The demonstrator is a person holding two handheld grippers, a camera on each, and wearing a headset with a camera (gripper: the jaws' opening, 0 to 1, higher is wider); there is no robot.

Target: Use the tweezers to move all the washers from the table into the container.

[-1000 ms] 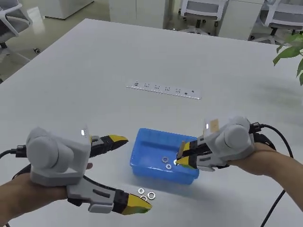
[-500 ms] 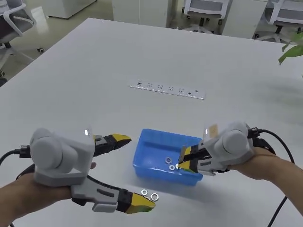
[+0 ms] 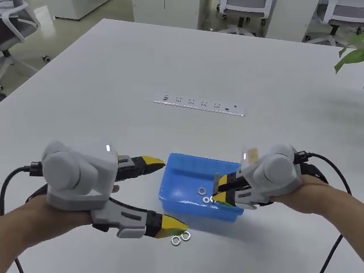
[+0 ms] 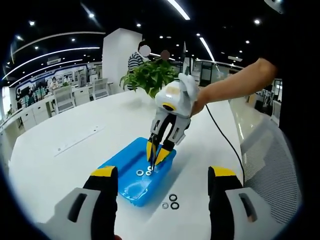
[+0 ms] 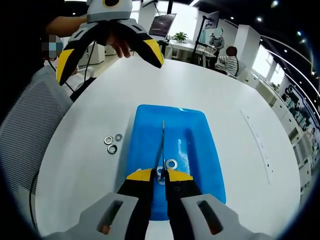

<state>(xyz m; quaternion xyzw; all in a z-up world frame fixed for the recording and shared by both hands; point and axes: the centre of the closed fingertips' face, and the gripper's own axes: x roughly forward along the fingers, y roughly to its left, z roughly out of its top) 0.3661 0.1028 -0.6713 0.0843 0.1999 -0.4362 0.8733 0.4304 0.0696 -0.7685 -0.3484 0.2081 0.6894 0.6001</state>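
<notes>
While the right hand-held gripper (image 5: 161,176) pinches the tweezers (image 5: 162,145) between nearly closed jaws, the tool's long axis runs straight on from those jaws. It lies along the length of the blue container (image 5: 200,145), with the tips angled down over its floor. Two washers (image 5: 171,163) lie inside, close to the jaws. Three loose washers (image 5: 112,148) sit on the counter (image 5: 90,165) just beside the container. The left hand-held gripper (image 3: 173,194) is spread wide and holds nothing. Markings on the power strip (image 3: 199,106) are too small to read.
</notes>
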